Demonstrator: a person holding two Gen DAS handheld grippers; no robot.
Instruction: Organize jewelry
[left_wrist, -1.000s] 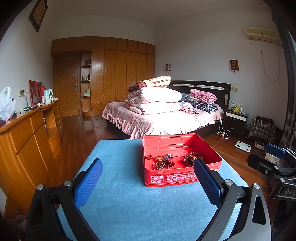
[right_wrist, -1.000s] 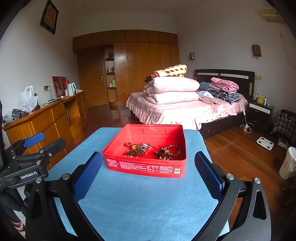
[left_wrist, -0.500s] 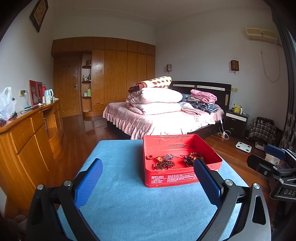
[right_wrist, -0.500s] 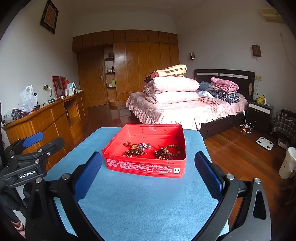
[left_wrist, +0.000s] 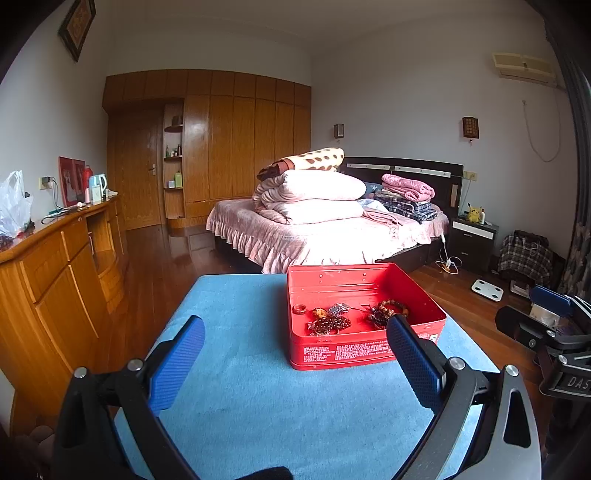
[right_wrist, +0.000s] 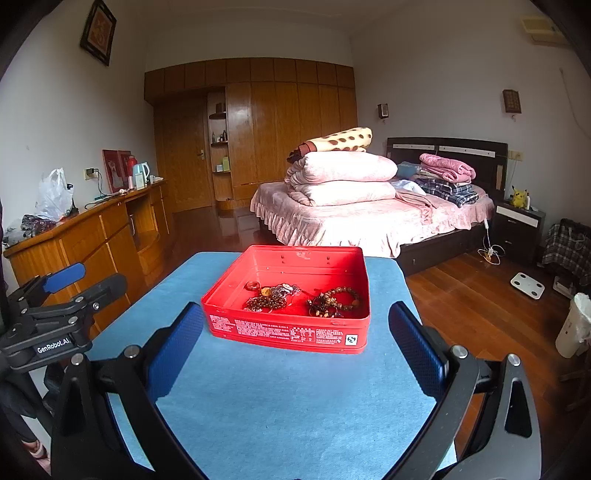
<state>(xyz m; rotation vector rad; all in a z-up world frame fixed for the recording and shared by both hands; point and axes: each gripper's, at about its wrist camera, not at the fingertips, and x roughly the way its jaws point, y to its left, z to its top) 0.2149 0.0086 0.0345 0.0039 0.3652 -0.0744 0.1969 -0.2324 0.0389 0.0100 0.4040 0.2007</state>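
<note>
Nothing has shifted since a second ago: your left gripper (left_wrist: 293, 343) and right gripper (right_wrist: 295, 328) still hover with jaws spread wide and empty, the jewelry (right_wrist: 301, 297) in the red tin (right_wrist: 288, 332) untouched.

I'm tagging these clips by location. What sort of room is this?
A home bedroom, most likely: a made bed stacked with folded quilts, a built-in wooden wardrobe along the far wall, and a nightstand. The red tin of jewelry sits on a blue-covered table.

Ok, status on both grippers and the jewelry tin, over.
Left gripper open, empty. Right gripper open, empty. Jewelry heaped in red tin on blue cloth. Nothing in the way.
</note>
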